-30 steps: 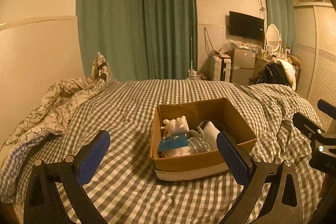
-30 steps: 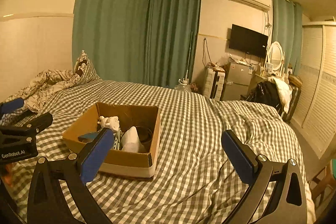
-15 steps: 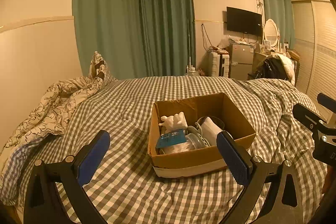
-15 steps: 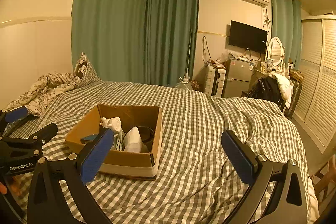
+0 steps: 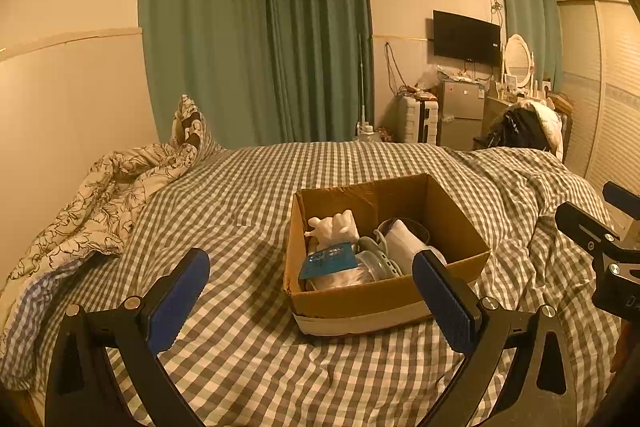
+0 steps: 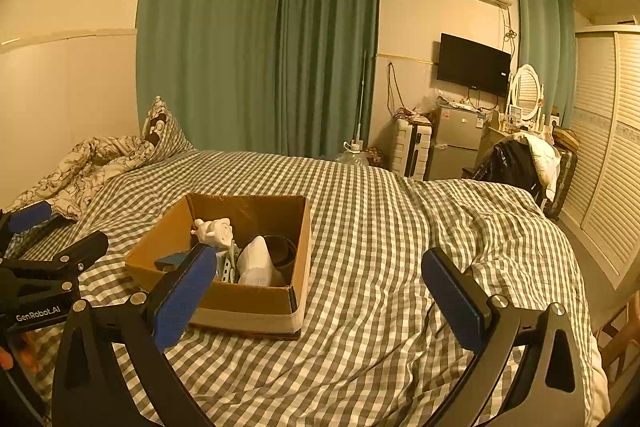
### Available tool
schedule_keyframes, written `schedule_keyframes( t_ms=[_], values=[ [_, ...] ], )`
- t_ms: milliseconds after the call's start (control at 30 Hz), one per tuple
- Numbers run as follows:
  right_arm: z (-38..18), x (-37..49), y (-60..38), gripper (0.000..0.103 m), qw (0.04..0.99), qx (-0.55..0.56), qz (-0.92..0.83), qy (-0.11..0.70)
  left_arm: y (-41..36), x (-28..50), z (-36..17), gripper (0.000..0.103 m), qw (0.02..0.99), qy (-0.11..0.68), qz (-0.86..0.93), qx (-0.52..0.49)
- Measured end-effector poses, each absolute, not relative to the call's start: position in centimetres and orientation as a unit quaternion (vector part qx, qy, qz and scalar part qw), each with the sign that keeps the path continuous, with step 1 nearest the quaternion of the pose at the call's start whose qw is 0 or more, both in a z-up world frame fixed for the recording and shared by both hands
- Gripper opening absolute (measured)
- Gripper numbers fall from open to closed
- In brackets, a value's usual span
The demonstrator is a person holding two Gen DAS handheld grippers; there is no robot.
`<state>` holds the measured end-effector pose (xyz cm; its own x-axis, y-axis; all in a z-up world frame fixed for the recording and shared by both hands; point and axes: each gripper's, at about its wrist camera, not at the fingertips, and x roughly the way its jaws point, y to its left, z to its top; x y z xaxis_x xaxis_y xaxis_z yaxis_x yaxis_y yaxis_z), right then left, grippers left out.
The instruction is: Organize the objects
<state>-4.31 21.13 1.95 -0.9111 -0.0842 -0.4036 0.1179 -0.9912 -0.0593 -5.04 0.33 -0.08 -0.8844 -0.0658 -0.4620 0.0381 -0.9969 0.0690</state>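
Resting on the checked bed [image 5: 240, 195], a cardboard box [image 5: 384, 291] is seen at centre frame, holding a white figurine [image 5: 334, 225] and other items. Both the left hand-held gripper [image 5: 310, 301] and right hand-held gripper [image 6: 316, 295] are held spread, empty.
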Motion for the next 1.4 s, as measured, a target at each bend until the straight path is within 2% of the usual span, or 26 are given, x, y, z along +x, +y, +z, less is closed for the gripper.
schedule_keyframes(
  t_ms=[1400],
  values=[
    [0.8, -4.7, 20.9, 0.103, 0.044, 0.224, -0.973, 0.04, 0.5, -5.0, -0.8, 0.103, 0.029, -0.025, -0.968, 0.248]
  ],
)
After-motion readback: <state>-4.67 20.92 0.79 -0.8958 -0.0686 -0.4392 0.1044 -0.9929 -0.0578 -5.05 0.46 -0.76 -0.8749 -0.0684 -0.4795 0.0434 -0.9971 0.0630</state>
